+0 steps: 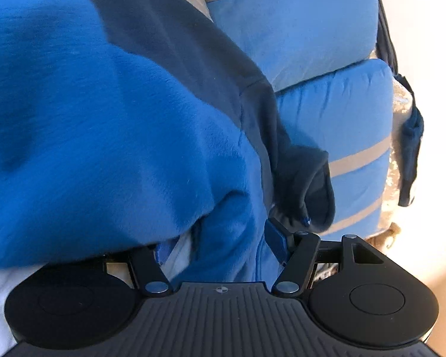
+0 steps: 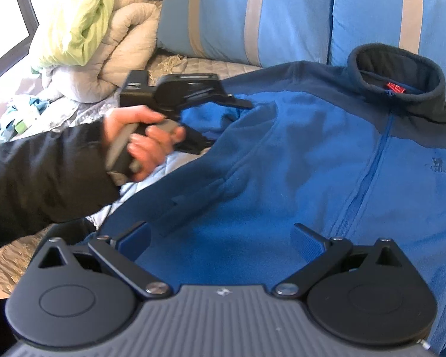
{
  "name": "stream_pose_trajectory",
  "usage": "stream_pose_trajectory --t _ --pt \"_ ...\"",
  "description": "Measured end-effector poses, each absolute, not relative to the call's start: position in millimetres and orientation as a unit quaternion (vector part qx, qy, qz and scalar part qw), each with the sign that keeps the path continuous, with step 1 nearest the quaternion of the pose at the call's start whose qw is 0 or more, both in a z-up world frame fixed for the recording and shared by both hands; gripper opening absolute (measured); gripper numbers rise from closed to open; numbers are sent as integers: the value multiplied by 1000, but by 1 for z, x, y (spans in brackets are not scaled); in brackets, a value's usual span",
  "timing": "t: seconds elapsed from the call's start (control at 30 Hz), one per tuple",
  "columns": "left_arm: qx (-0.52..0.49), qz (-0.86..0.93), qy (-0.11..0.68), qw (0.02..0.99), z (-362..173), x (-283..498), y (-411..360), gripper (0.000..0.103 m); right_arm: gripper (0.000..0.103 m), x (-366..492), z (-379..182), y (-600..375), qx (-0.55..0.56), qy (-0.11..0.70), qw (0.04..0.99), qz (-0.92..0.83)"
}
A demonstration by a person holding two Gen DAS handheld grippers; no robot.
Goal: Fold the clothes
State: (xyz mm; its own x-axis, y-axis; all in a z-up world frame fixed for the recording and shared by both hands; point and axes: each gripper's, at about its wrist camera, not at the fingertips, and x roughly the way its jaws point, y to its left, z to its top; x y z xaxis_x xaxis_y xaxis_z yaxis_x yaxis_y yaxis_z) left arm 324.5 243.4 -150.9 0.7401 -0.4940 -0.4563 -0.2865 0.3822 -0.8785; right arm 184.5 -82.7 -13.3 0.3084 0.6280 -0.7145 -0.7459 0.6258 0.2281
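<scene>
A blue fleece jacket (image 2: pixel 312 163) with navy shoulders and a navy collar (image 2: pixel 398 68) lies front up on the bed, zipped. In the left wrist view the jacket (image 1: pixel 104 119) fills the frame, and its navy cuff (image 1: pixel 309 184) lies just past the fingers. My left gripper (image 1: pixel 217 245) stands part open with a fold of blue fleece between its jaws. White sheet shows beside the left pad, which the fabric mostly hides. A hand (image 2: pixel 142 136) holds the left gripper (image 2: pixel 226 125) at the jacket's left sleeve. My right gripper (image 2: pixel 220 241) is open over the jacket's lower front, holding nothing.
Blue pillows with grey stripes (image 2: pixel 282 15) stand behind the jacket, close to the collar. A beige quilt (image 2: pixel 119 44) and a pale green blanket (image 2: pixel 83 9) are heaped at the back left. A black-sleeved arm (image 2: pixel 44 172) reaches in from the left.
</scene>
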Motion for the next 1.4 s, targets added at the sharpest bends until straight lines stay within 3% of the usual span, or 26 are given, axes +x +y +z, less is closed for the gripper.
stream_pose_trajectory --t 0.13,0.17,0.27,0.47,0.67,0.93,1.23,1.4 --pt "-577 -57 350 736 -154 340 248 57 103 183 -8 -80 -69 398 807 432" --pt "-587 -45 344 731 -156 340 251 35 103 183 -7 -79 -69 394 808 432" --pt "-563 -19 349 749 -154 345 260 18 103 185 -9 -74 -76 385 812 433" --pt "-479 -13 353 804 -136 356 270 16 103 217 -28 -52 -71 381 828 405" --pt "-406 -23 377 833 -133 370 273 17 103 249 -48 -6 -106 319 858 388" --pt "-364 -38 403 839 -132 380 277 17 102 269 -115 16 -171 299 856 385" --pt "-386 -31 431 815 -131 388 299 17 103 284 -118 -1 -127 342 840 401" --pt "-414 -34 429 802 -133 382 304 23 103 279 -117 -1 -125 338 845 395"
